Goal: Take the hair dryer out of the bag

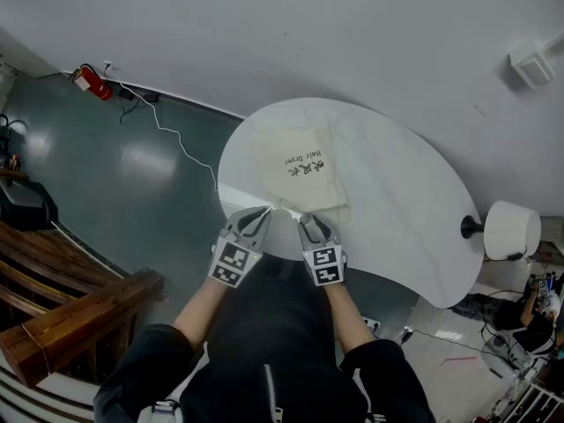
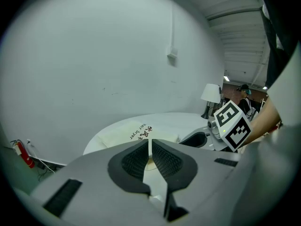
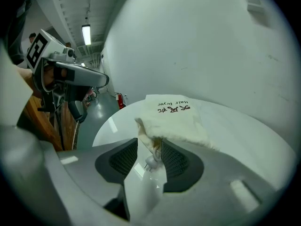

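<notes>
1. A cream cloth bag (image 1: 300, 170) printed "Hair Dryer" lies flat on a round white table (image 1: 405, 210), its mouth turned toward the person at the lower edge of the head view, which puts the opening within reach of both tools.

2. The left gripper (image 1: 265, 212) sits at the bag's near left corner with its jaws pressed together. Its own view shows a thin pale strip of the bag's mouth nipped between the pads; hem or drawstring, it cannot be told. The pinch looks meant to anchor that side so the mouth can be pulled wide.

3. The right gripper (image 1: 312, 223) meets the mouth just beside it, lower centre of the frame, angled downward. Its jaws stand partly spread, with the bag's ragged corner, a tan cord and a small white end piece hanging between them. The left pad is clear of the fabric, so nothing is gripped there yet.

4. The hair dryer shows in no view. By the task it should be inside the bag, at the centre of the table, and the opening step appears barely begun.
</notes>
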`<state>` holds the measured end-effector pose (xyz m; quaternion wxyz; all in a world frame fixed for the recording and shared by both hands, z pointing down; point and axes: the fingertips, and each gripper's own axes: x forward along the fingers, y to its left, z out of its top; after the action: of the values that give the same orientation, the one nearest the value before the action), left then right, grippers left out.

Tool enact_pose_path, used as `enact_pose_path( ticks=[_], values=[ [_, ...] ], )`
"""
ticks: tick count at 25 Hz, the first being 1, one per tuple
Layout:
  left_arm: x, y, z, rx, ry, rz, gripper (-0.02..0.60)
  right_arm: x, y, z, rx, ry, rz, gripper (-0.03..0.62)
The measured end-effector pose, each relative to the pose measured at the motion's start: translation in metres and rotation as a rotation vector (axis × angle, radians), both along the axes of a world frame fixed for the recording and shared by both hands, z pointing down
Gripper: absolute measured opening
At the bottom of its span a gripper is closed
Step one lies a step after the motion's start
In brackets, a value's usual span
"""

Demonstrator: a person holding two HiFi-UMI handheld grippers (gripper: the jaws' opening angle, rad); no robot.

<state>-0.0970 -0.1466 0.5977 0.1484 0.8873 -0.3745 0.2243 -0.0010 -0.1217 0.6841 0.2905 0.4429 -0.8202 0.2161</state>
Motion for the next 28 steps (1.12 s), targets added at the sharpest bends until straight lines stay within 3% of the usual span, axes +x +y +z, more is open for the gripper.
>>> enact_pose_path(
  ticks=[16,28],
  values=[
    [-0.030,0.005,0.009,-0.027,-0.024,-0.095,0.014,0.003,-0.021,0.052,-0.152,0.067,-0.001,0.152],
    [-0.021,0.005,0.013,-0.033,-0.036,-0.063,0.014,0.003,-0.024,0.064,-0.218,0.054,-0.027,0.116]
  ],
)
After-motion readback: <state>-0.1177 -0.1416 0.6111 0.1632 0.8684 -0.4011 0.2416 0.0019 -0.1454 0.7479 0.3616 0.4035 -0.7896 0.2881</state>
